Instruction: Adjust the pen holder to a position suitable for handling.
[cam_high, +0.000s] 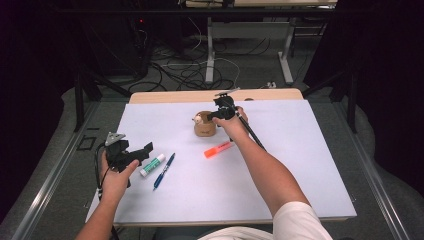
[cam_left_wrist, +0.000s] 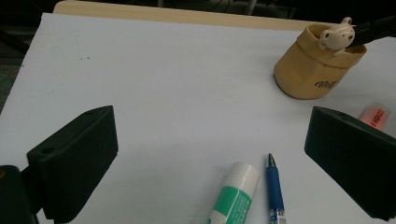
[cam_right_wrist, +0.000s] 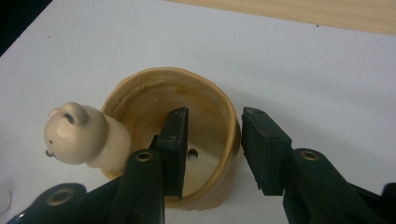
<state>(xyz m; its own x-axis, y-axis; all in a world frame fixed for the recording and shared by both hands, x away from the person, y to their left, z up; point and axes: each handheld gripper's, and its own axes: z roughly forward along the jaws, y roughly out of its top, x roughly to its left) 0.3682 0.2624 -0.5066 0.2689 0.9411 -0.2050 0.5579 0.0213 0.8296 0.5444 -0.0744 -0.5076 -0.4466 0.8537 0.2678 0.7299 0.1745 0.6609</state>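
Observation:
A tan ceramic cup (cam_high: 205, 130) with a small cream bear figure (cam_high: 199, 119) on its rim stands at the back middle of the white table. My right gripper (cam_high: 220, 116) comes down on it from above. In the right gripper view, one jaw is inside the cup (cam_right_wrist: 140, 86) and the other outside, straddling the right-hand wall. A gap shows between the inner pad and the wall. The bear (cam_right_wrist: 77, 135) sits at the cup's left rim. My left gripper (cam_high: 142, 151) rests open at the table's left, with nothing between its fingers (cam_left_wrist: 74, 158).
A green-and-white glue stick (cam_high: 152, 165) and a blue pen (cam_high: 164, 170) lie just right of the left gripper. An orange highlighter (cam_high: 218, 149) lies in front of the cup. The table's wooden back edge (cam_high: 175, 96) is behind the cup.

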